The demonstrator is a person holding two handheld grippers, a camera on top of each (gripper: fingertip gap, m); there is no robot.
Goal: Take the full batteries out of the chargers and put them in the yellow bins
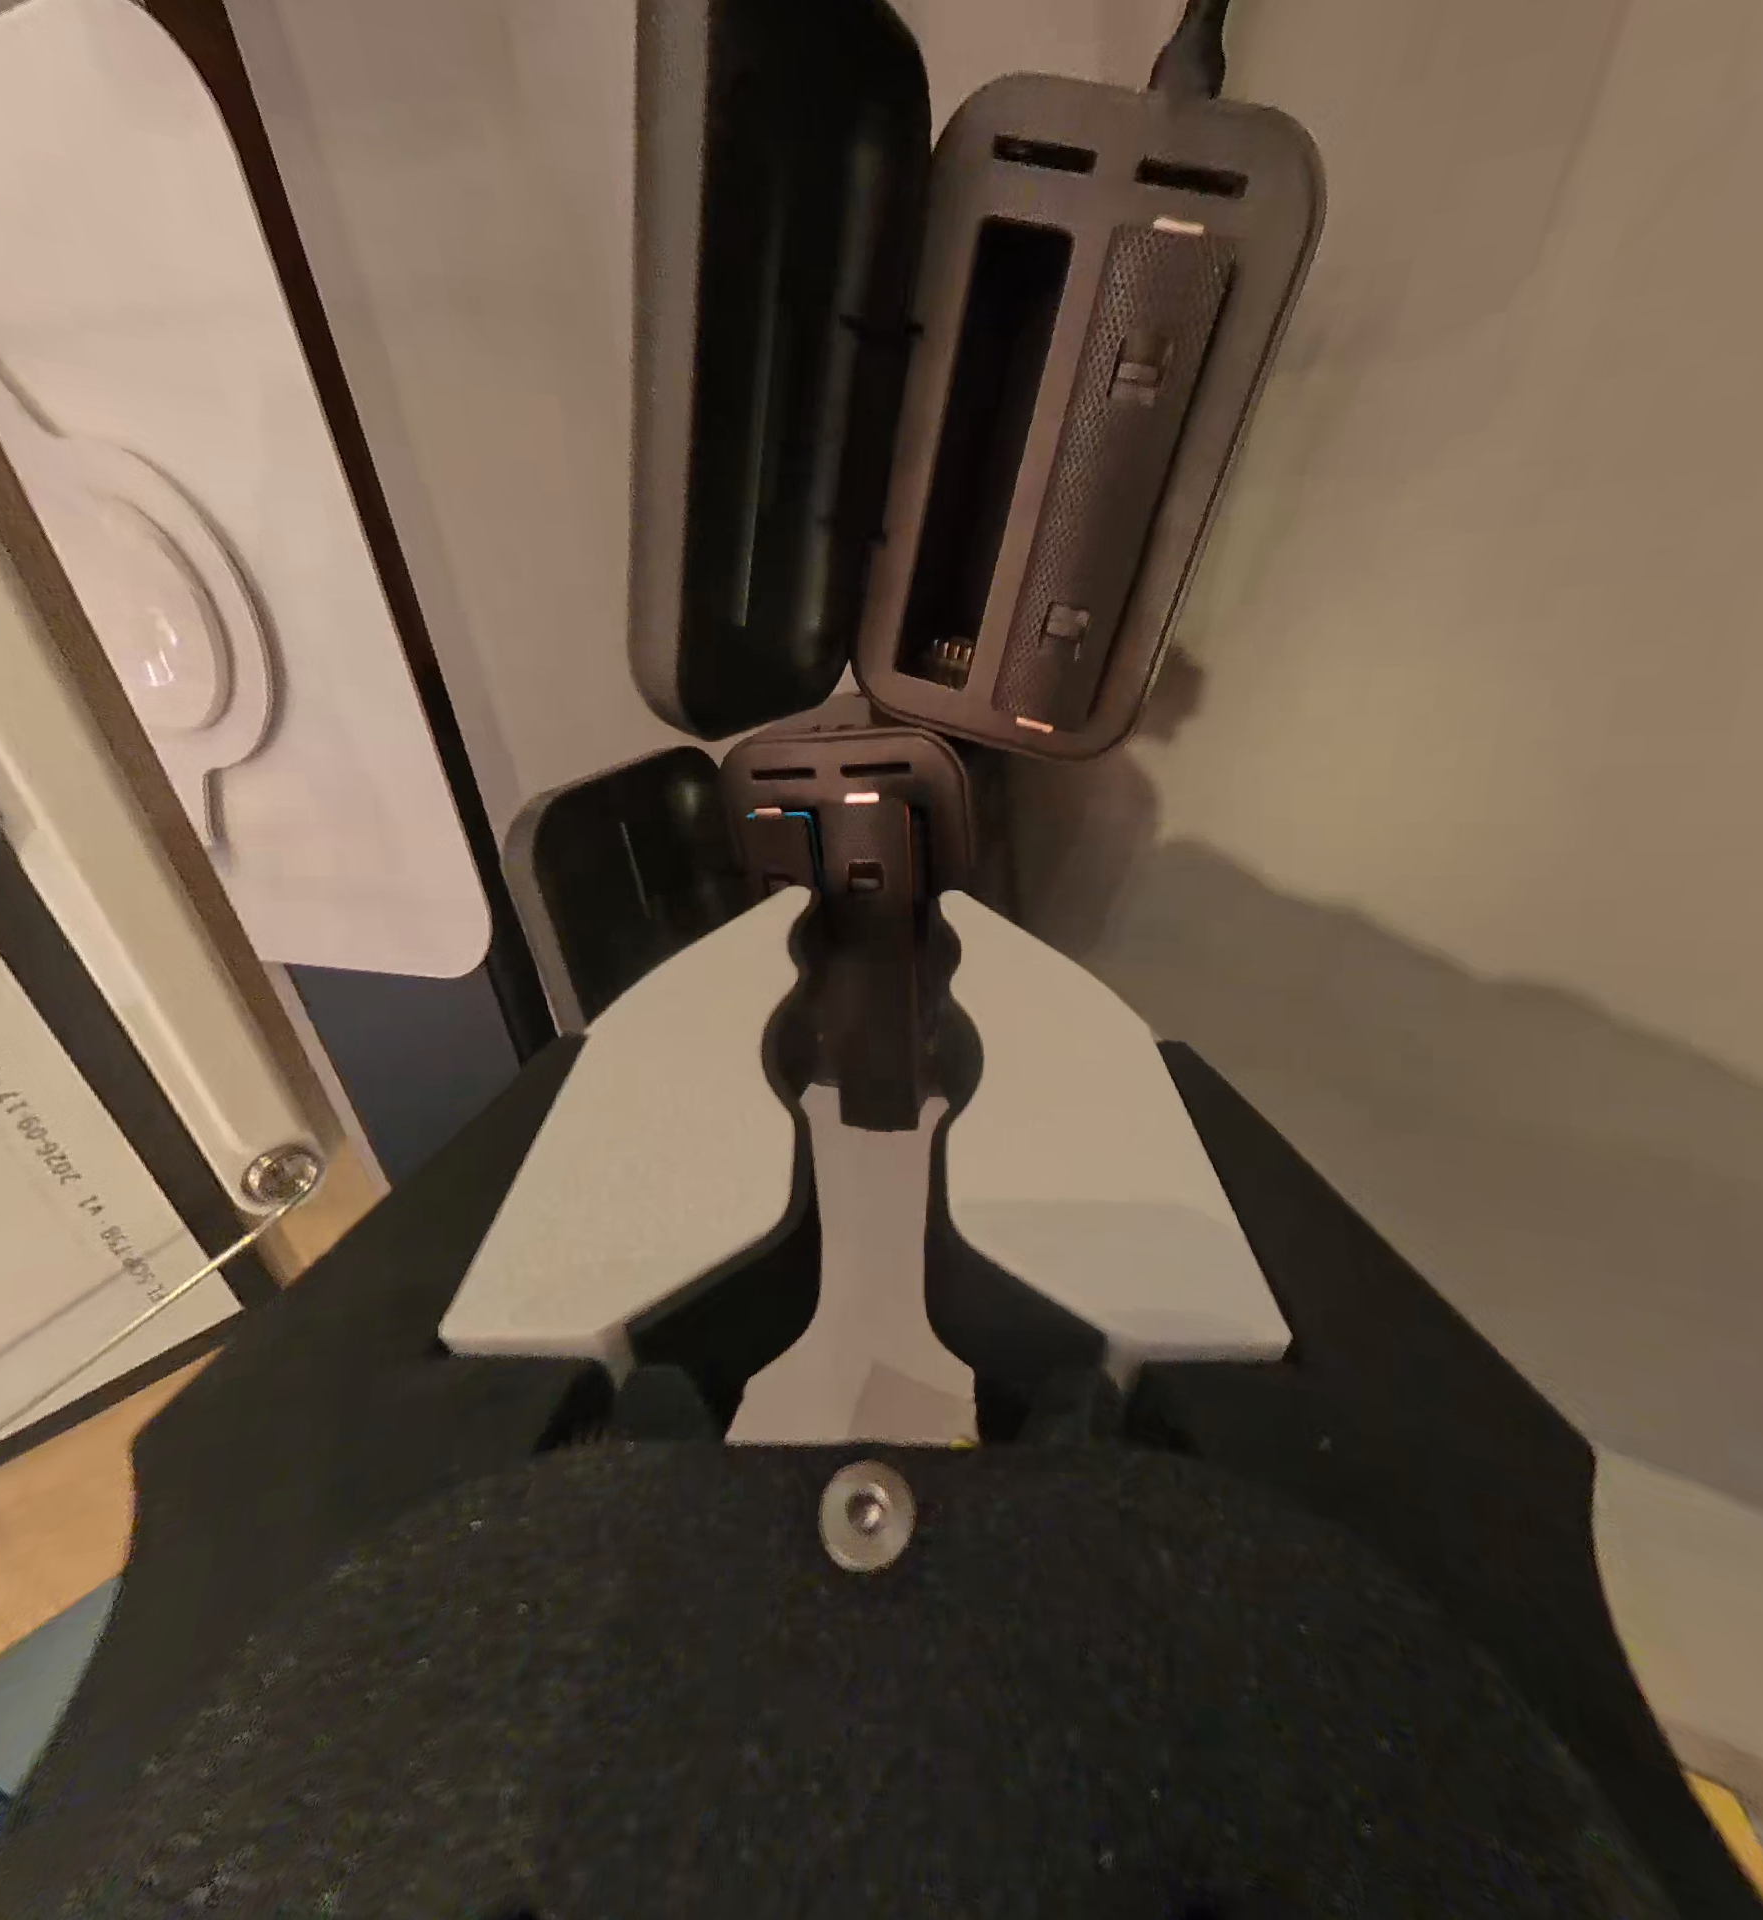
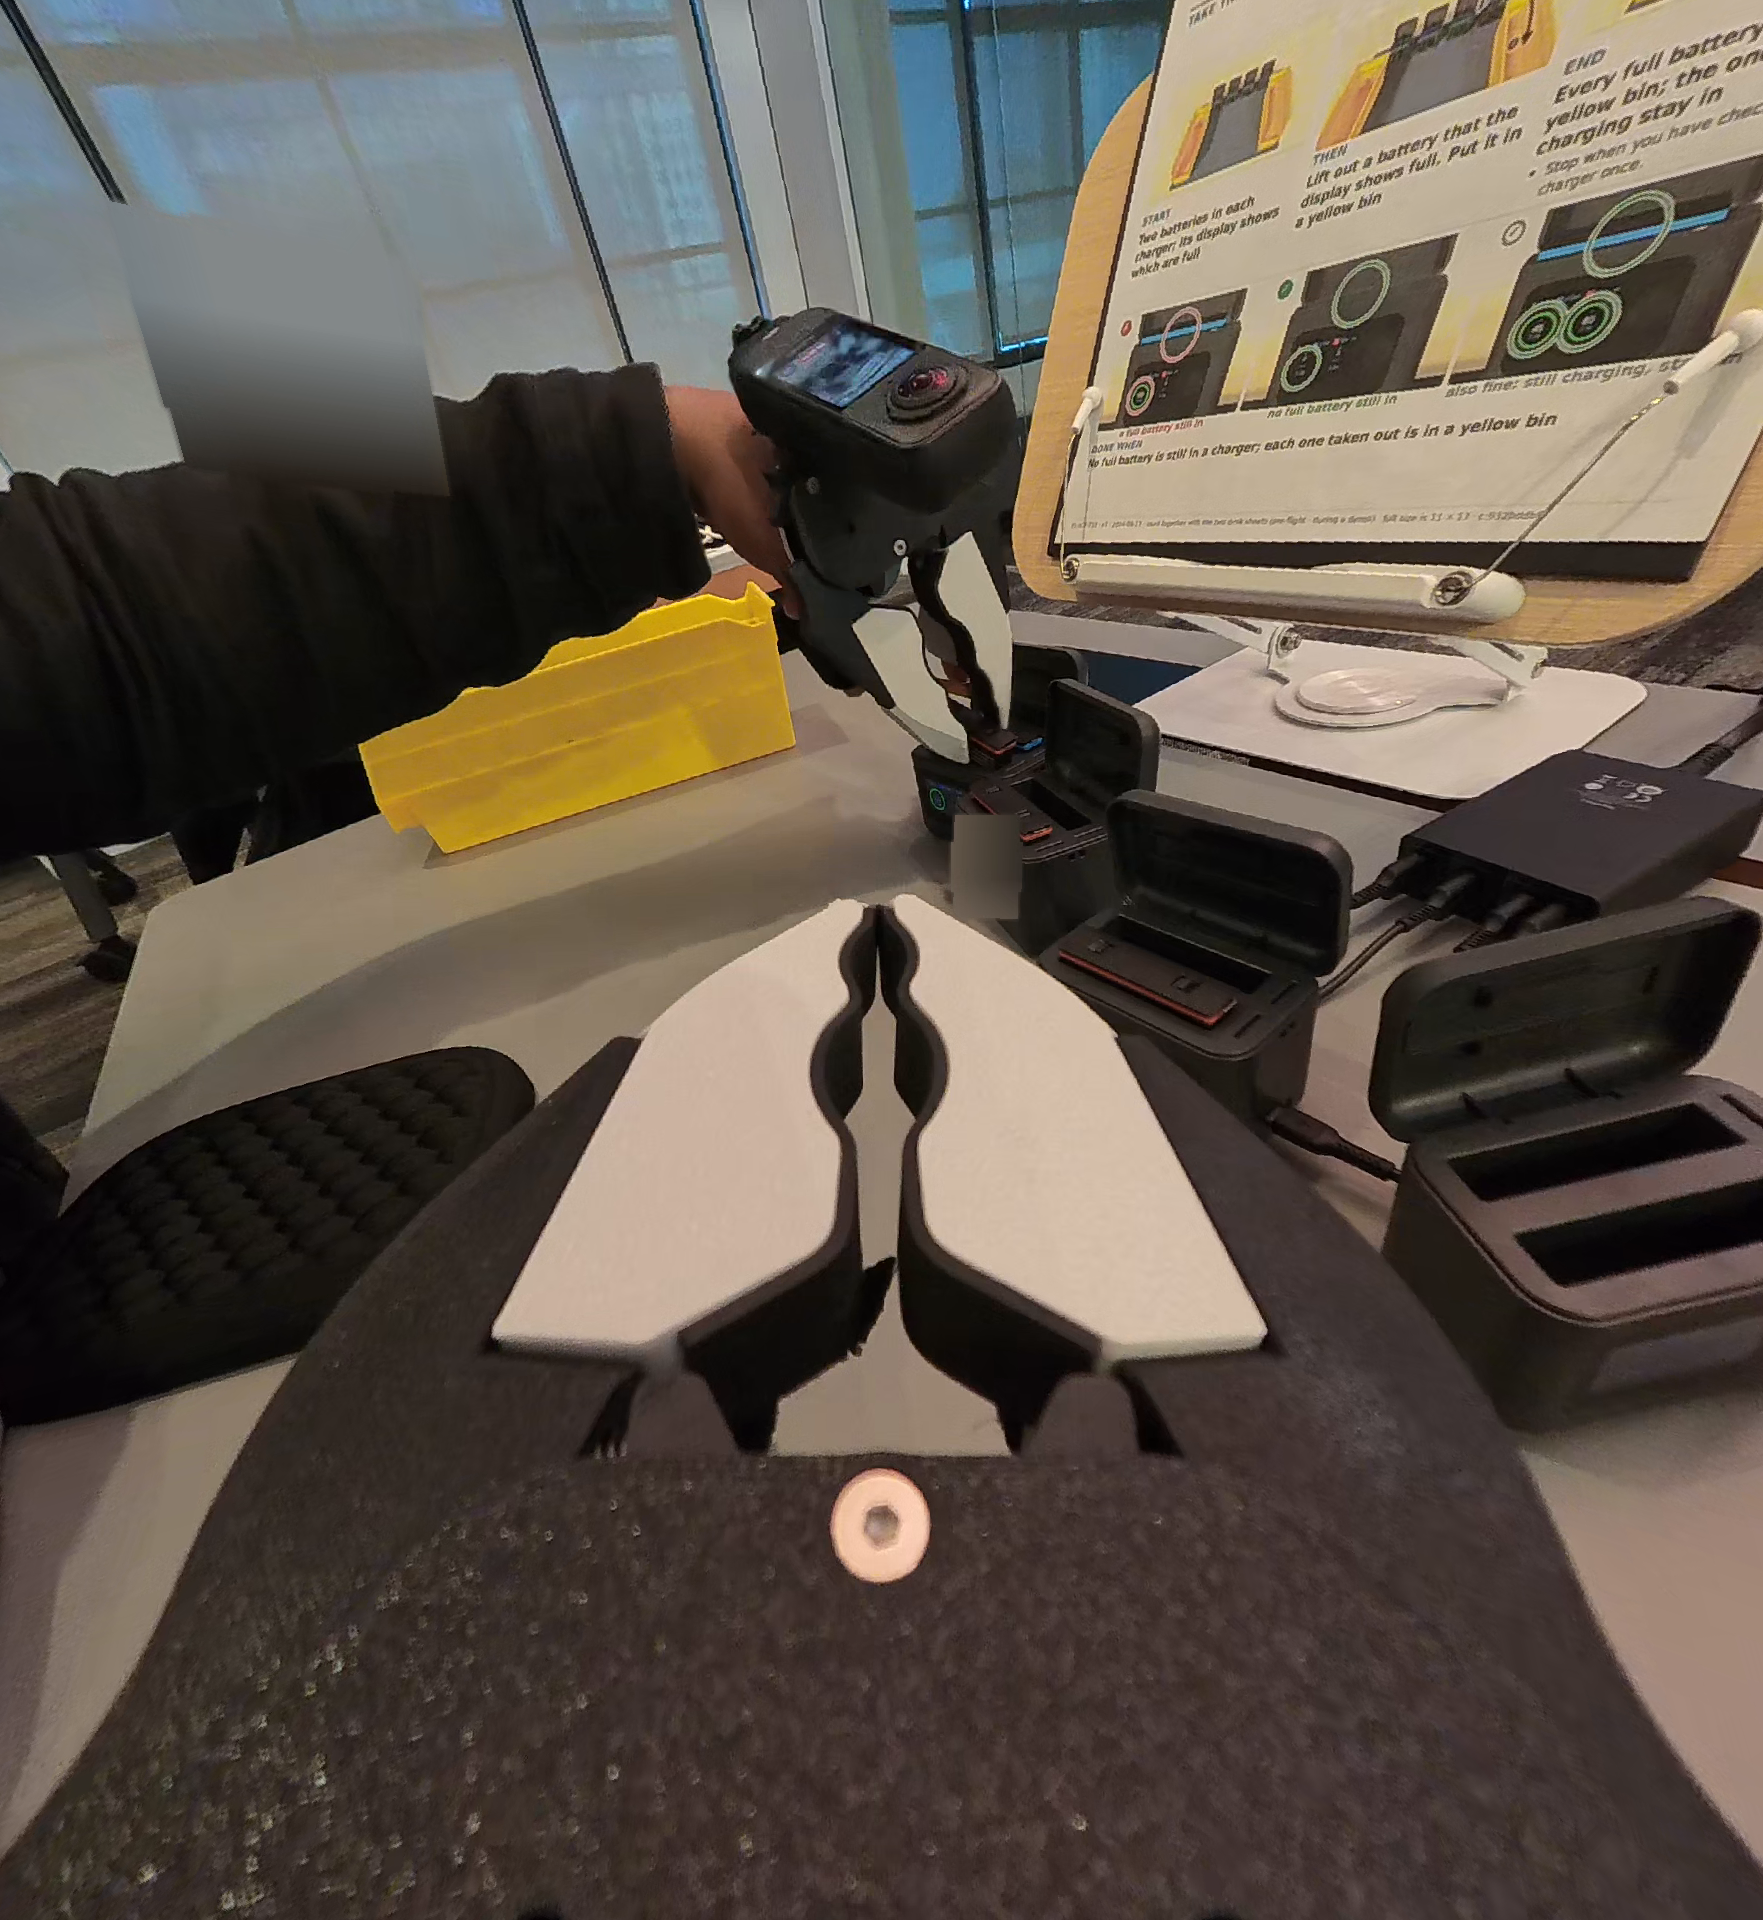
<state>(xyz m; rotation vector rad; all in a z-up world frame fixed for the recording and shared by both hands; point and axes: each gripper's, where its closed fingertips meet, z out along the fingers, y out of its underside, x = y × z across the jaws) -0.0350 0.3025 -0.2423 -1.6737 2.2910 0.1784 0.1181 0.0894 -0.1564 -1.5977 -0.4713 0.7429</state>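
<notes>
The left gripper (image 1: 872, 914) is down over the far charger (image 2: 944, 795) at the end of the row, its white fingers (image 1: 690, 1049) narrowed around a dark battery (image 1: 872, 997) that stands between them. From the wrist view the battery fills the gap and the fingers look pressed to its sides, so I take it as gripped, though its lower end seems to sit at or just inside the slot. A second battery with a blue edge (image 1: 778, 831) sits beside it in the same charger. So the step in hand looks like the pull-out. The next charger along (image 1: 1085, 436) shows one slot bare and one textured battery (image 1: 1116, 468) in place, lid (image 1: 773, 353) thrown back. The right gripper (image 2: 882, 935) hangs over the bench (image 2: 503, 914) nearer me, fingers all but touching, holding nothing. In front of it are two more open chargers: one (image 2: 1189, 997) holding a red-edged battery (image 2: 1147, 987), the nearest (image 2: 1625, 1226) with both slots bare. The yellow bin (image 2: 586, 727) lies well to the left of the chargers, past the person's sleeve (image 2: 285, 623). Next, I'd say, comes a straight lift along the slot so the battery doesn't bind or drag the charger up, then a swing across to that bin.
</notes>
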